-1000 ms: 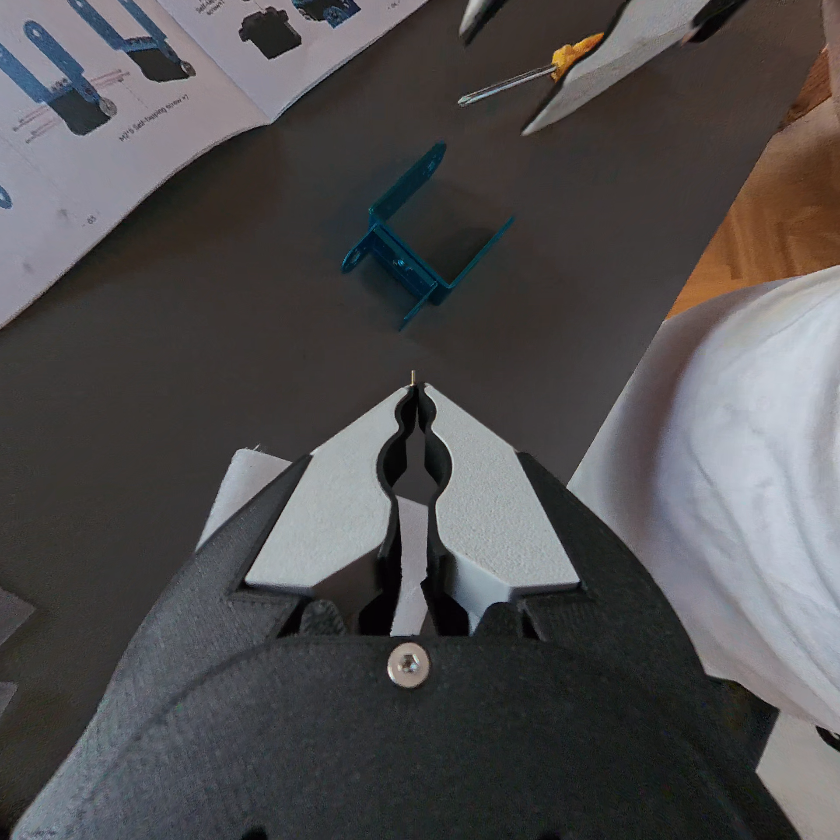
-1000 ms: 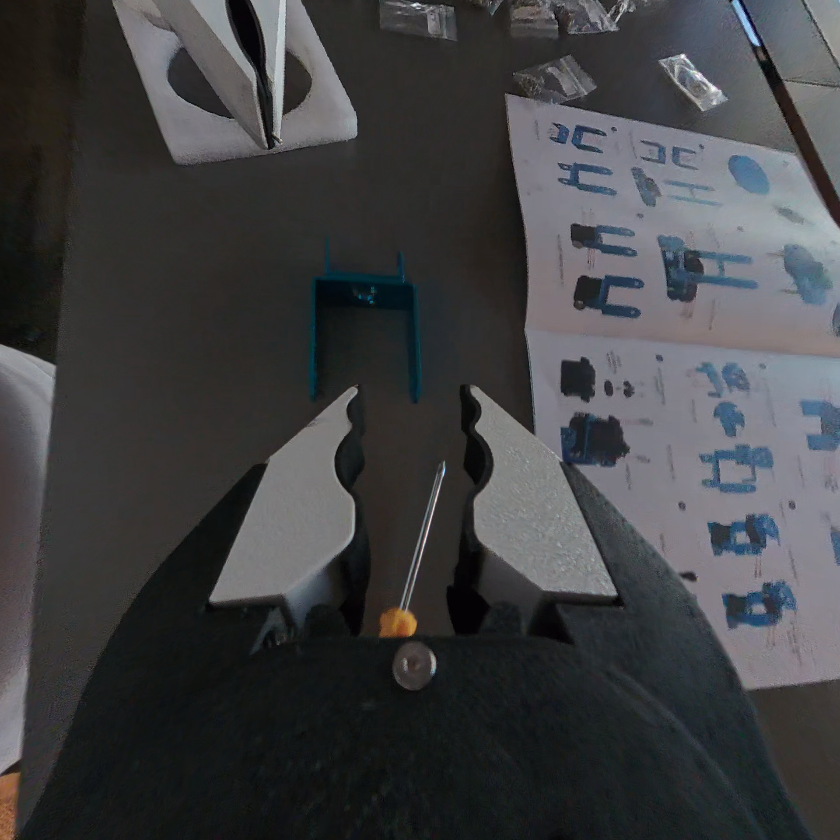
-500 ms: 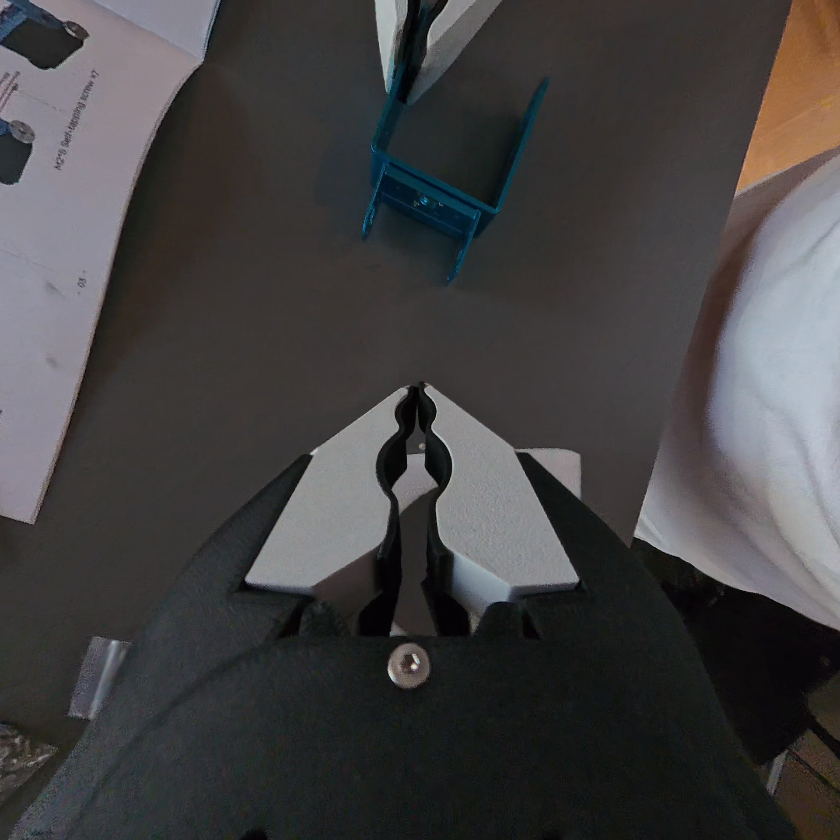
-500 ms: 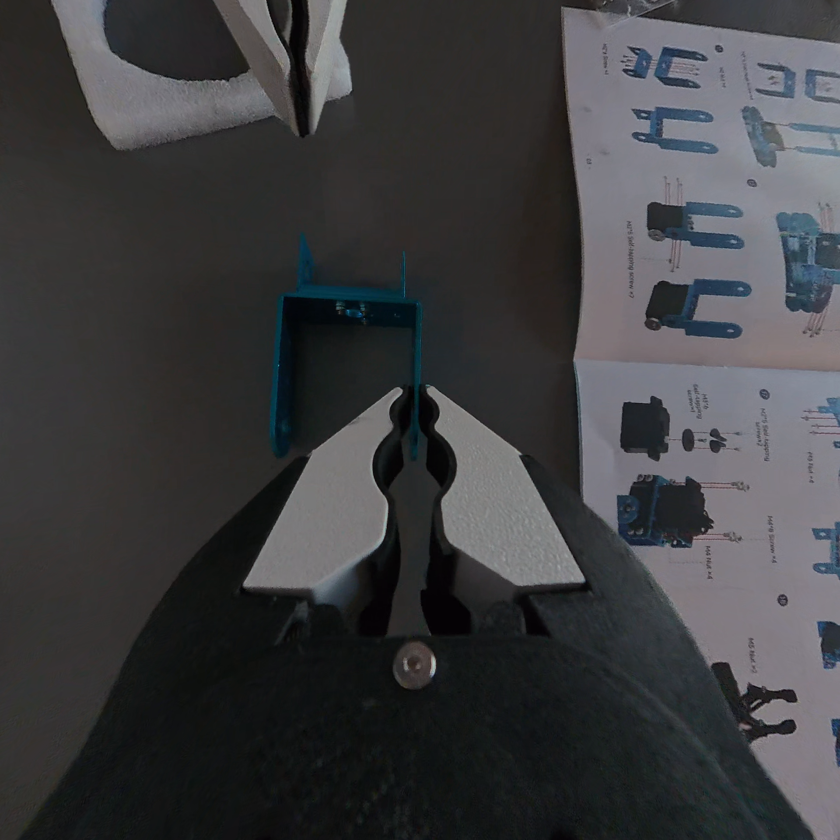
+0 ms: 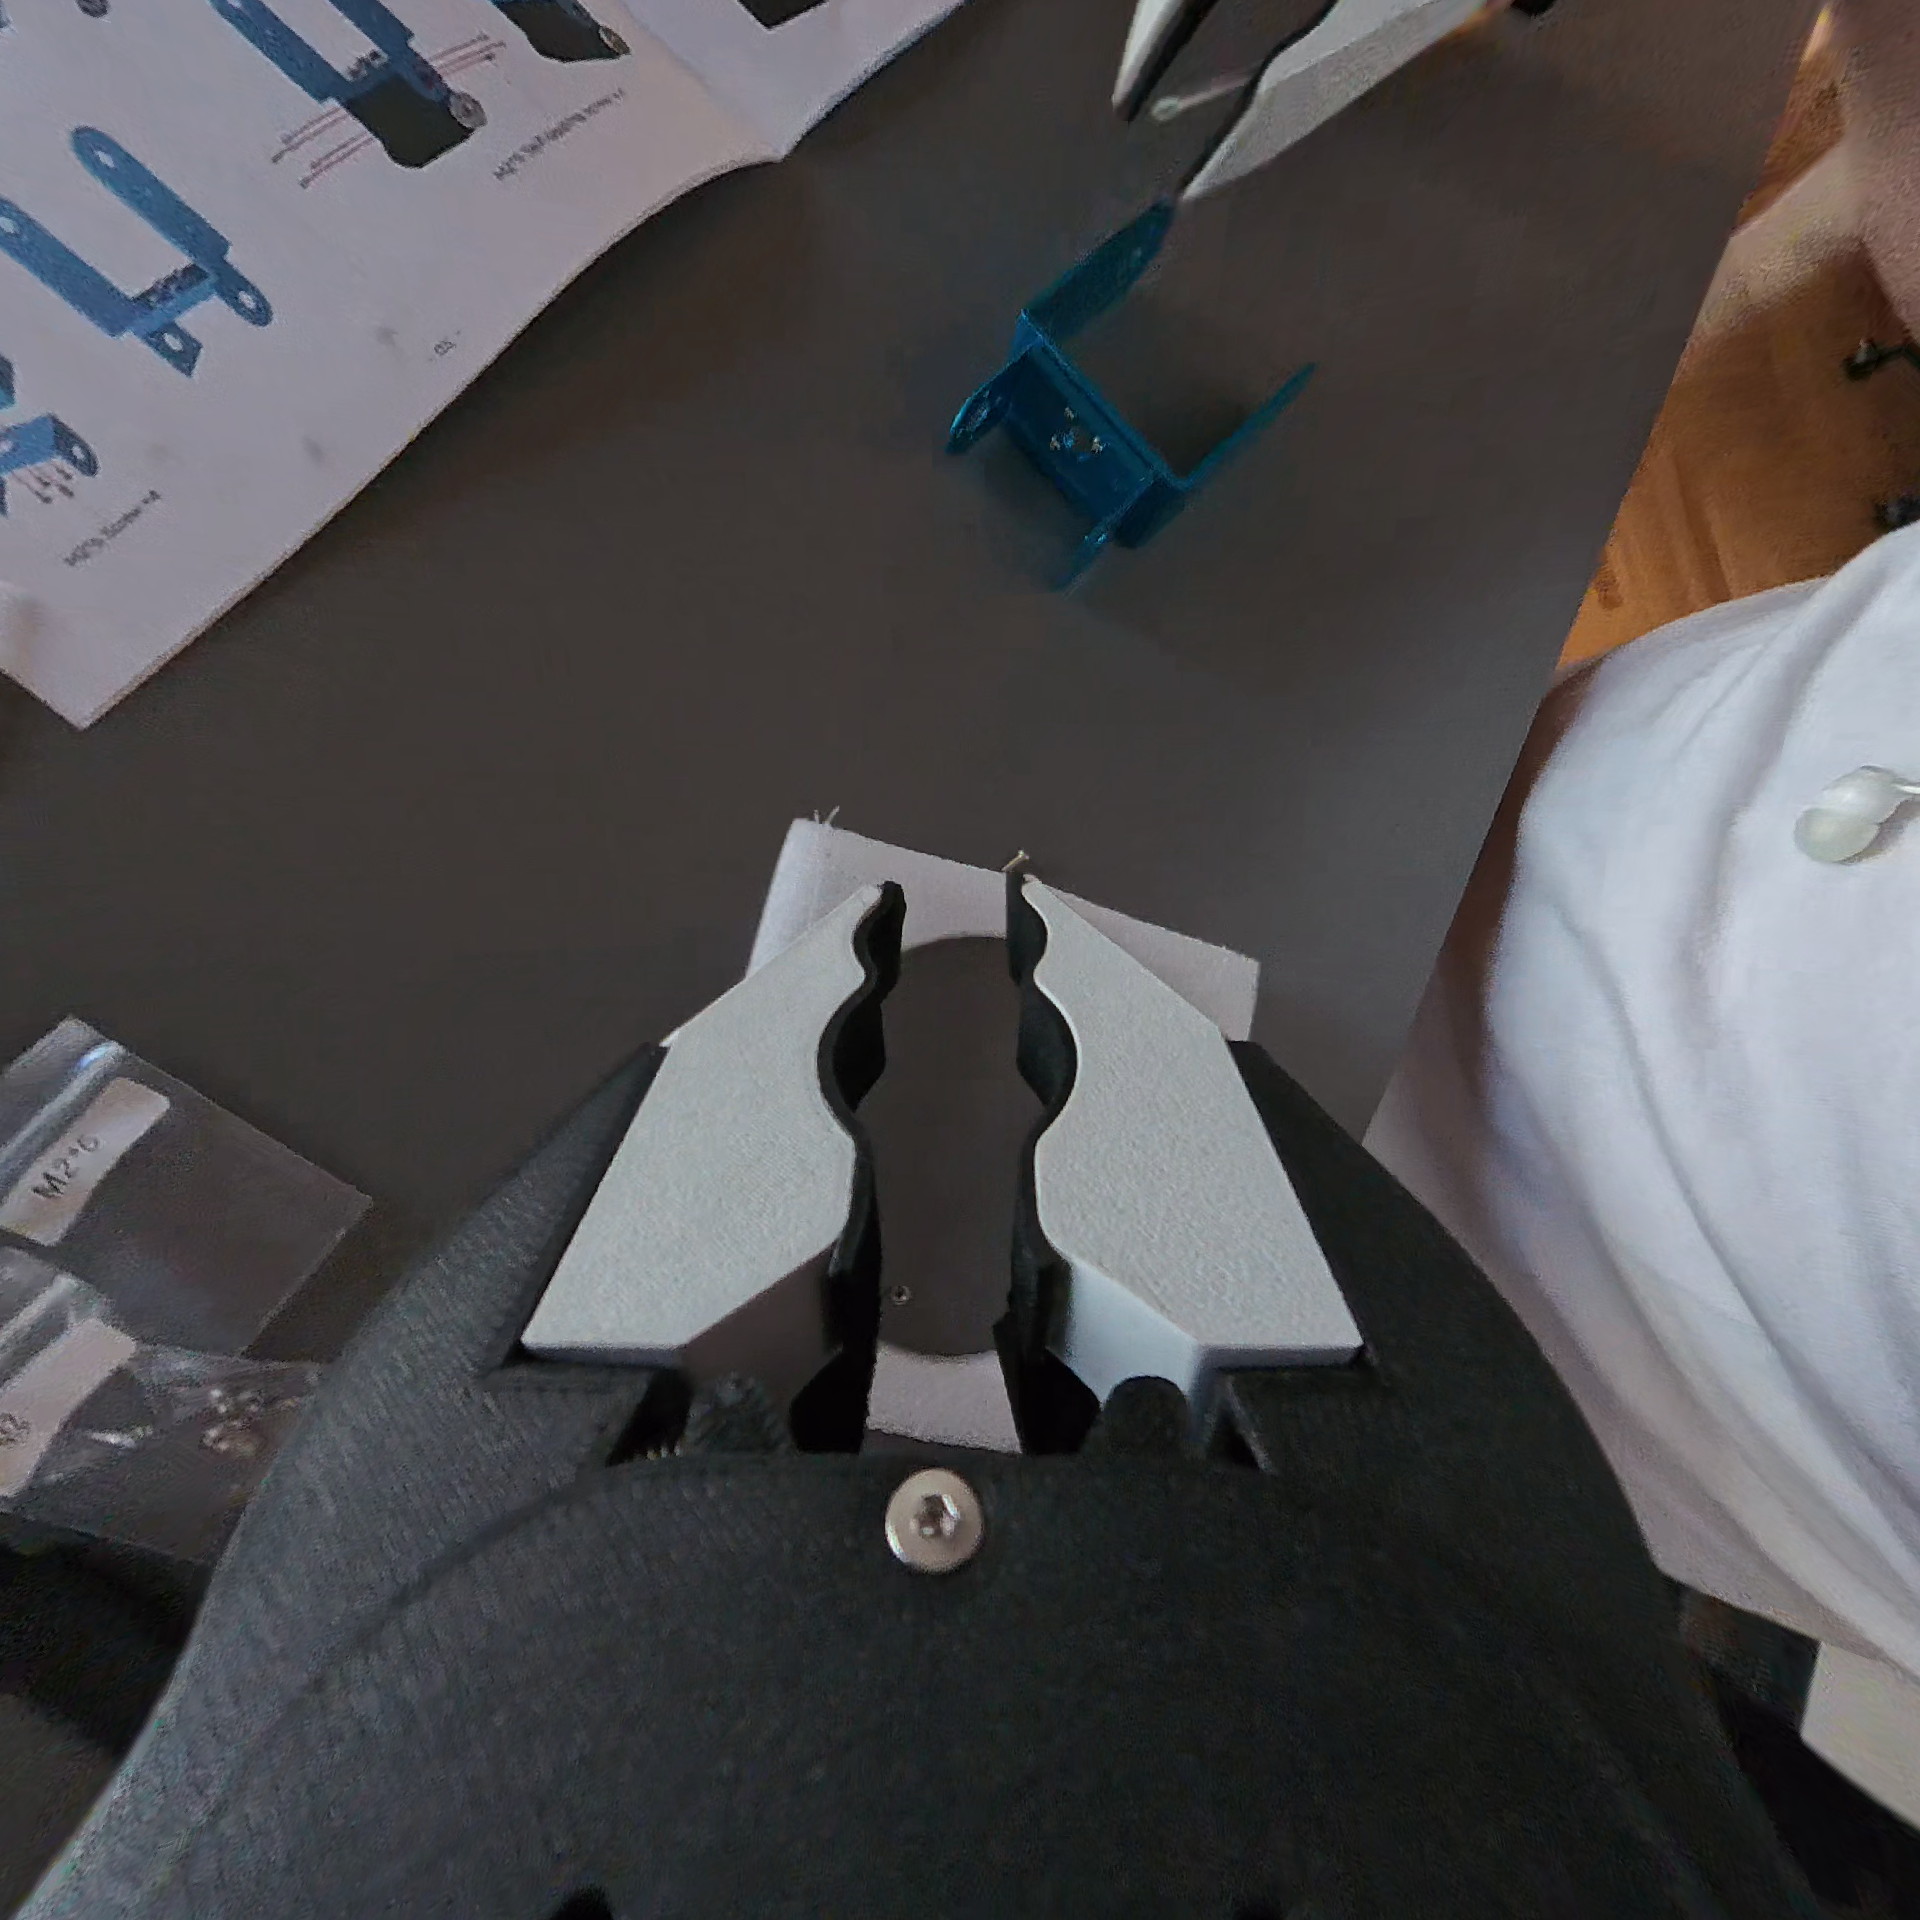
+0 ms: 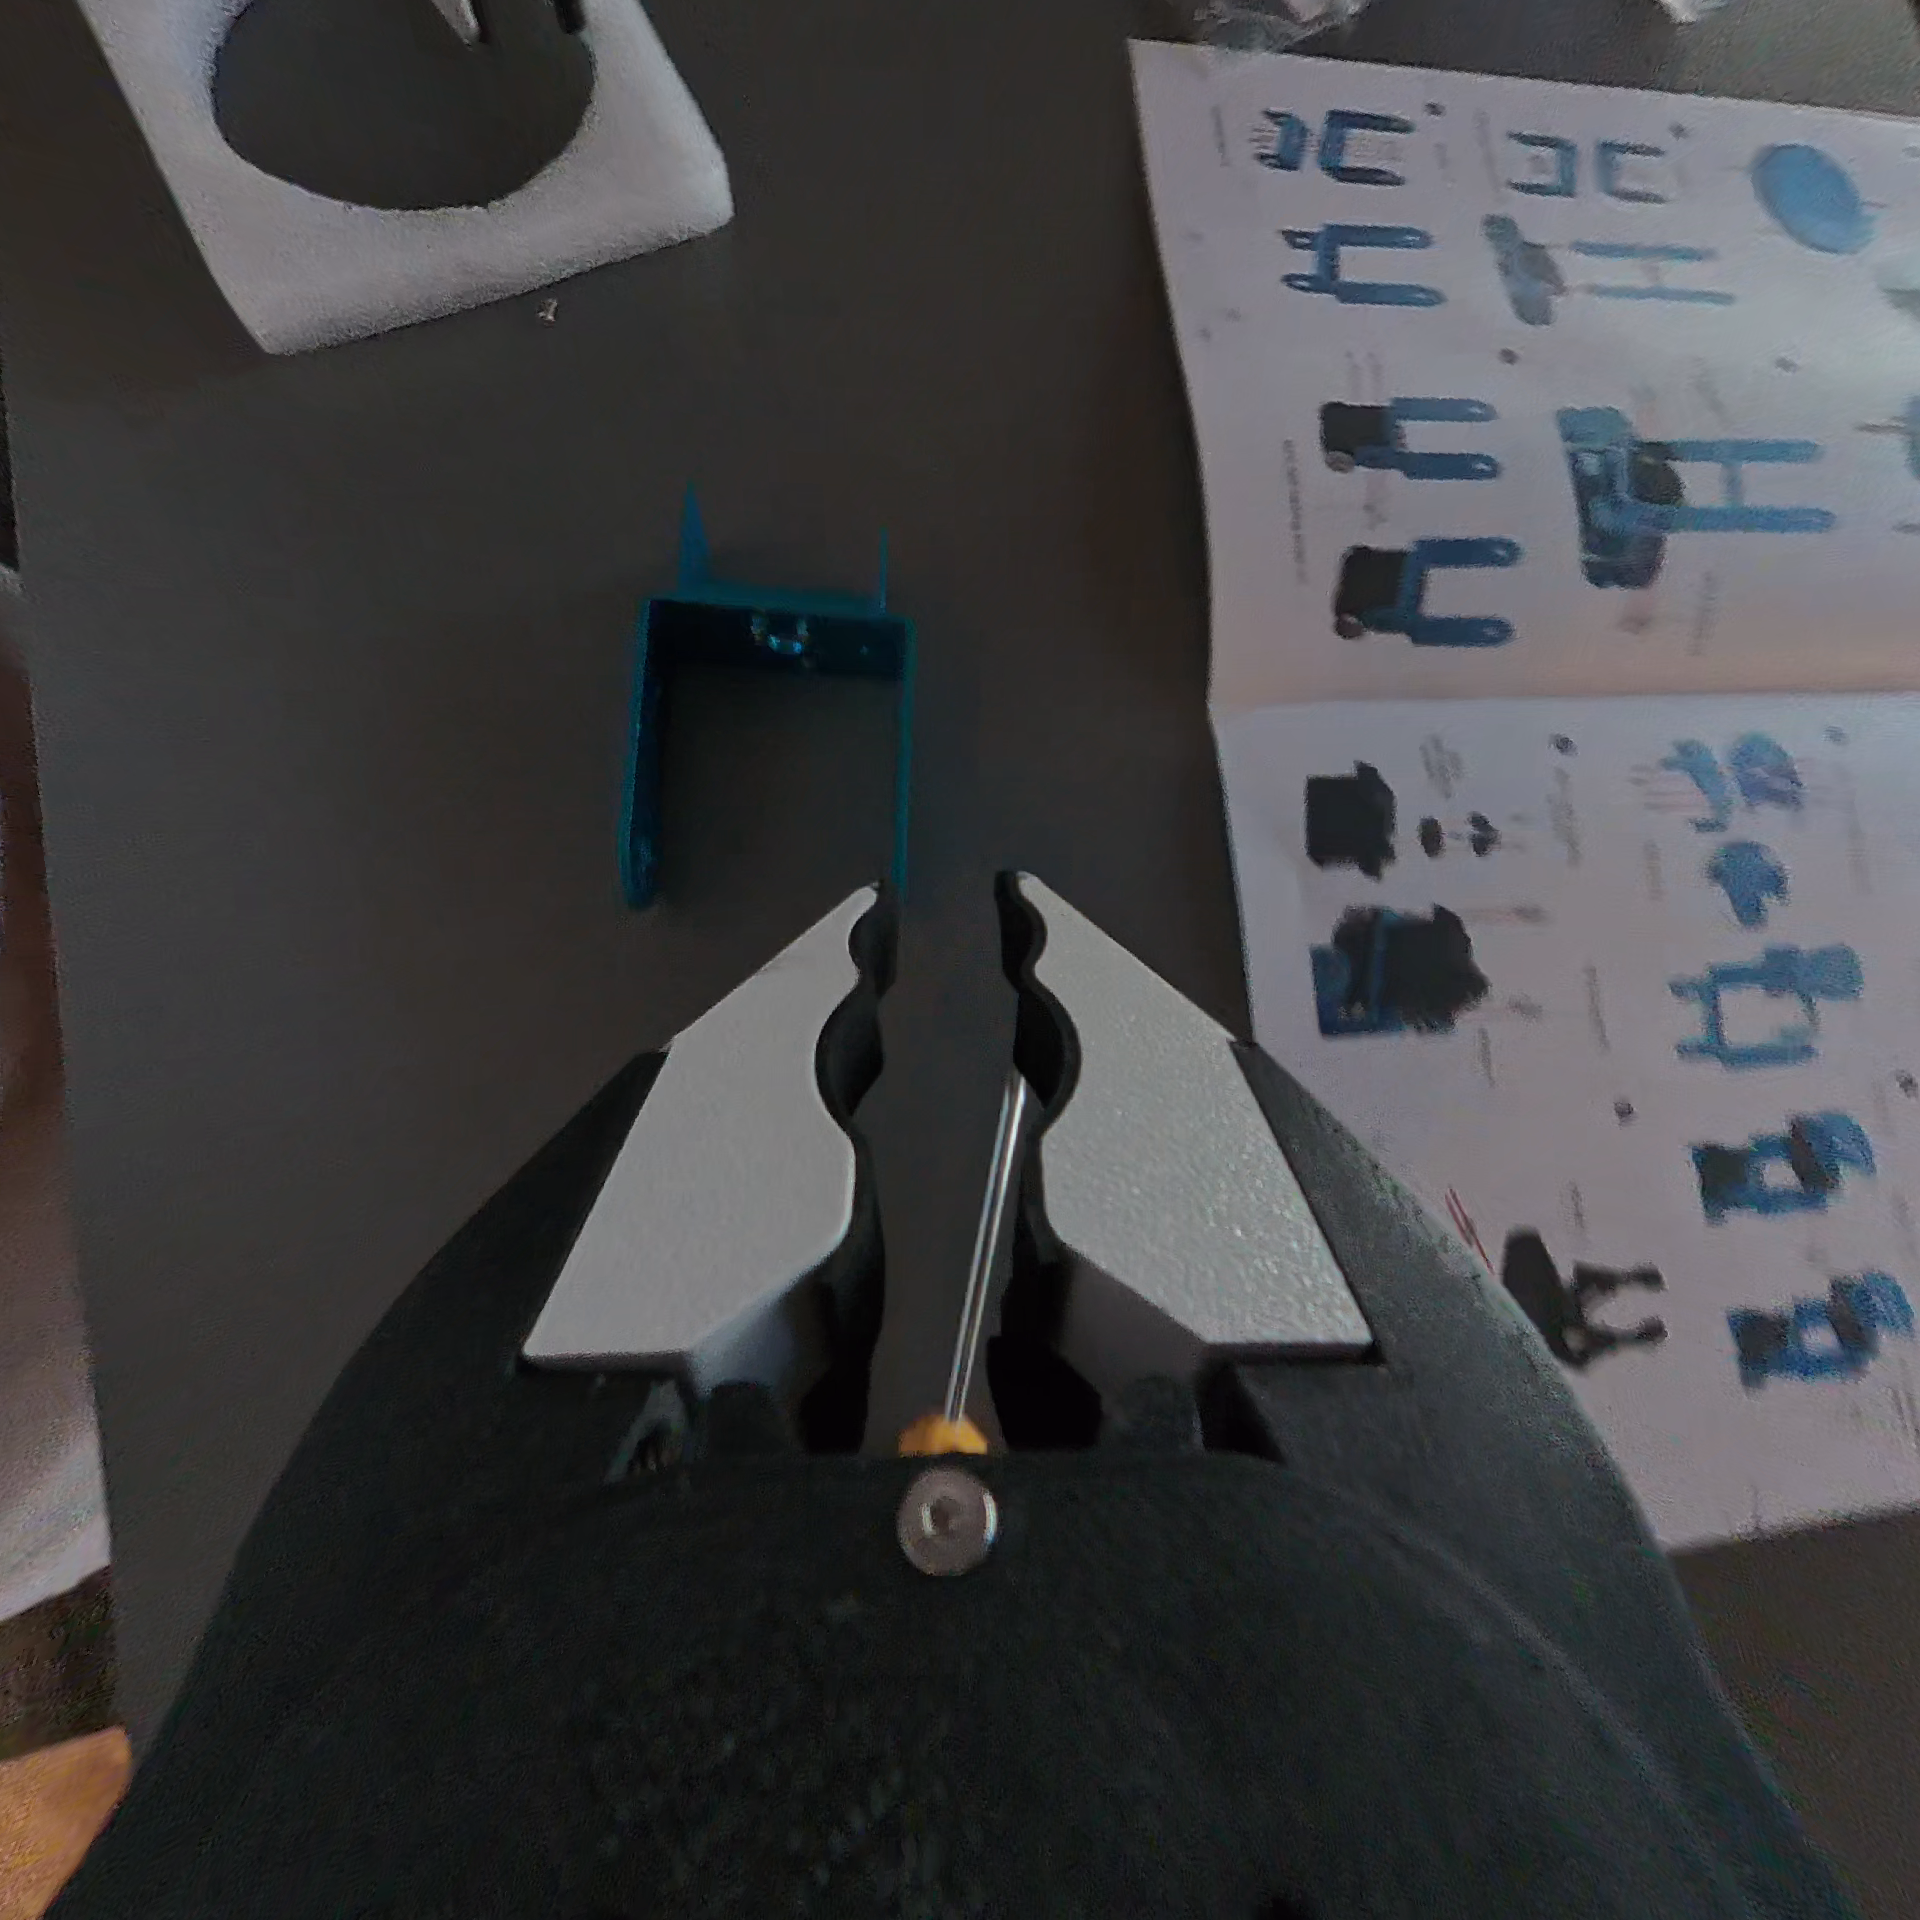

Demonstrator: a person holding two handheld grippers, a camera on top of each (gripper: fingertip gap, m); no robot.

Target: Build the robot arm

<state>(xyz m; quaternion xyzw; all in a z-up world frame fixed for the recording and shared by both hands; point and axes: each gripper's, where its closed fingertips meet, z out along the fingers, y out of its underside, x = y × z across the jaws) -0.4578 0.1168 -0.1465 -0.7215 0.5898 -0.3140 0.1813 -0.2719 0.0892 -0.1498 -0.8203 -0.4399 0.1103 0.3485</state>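
Observation:
My left gripper (image 5: 954,894) is open and empty, just above a white foam square with an oval hole (image 5: 1195,951). A tiny screw (image 5: 1016,858) lies at the foam's far edge, by my right fingertip; it also shows in the right wrist view (image 6: 548,308). A blue metal U-bracket (image 5: 1101,447) lies on the dark table beyond. My right gripper (image 6: 945,896) is open, its left fingertip right beside one arm of the bracket (image 6: 769,665). A thin screwdriver with an orange handle (image 6: 987,1236) lies on the table under its fingers.
An open instruction booklet (image 6: 1558,623) lies right of the bracket, seen also in the left wrist view (image 5: 260,260). Clear bags of small parts (image 5: 94,1226) sit at the left. A person in a white shirt (image 5: 1714,1039) is at the table edge. The foam (image 6: 416,239) lies beyond the bracket. The gap from one gripper's tips to the other's is roughly 20 cm.
Both grippers have opened. The left one held the tiny screw and has let it go by the foam. The right one was shut on the bracket's arm and has released it.

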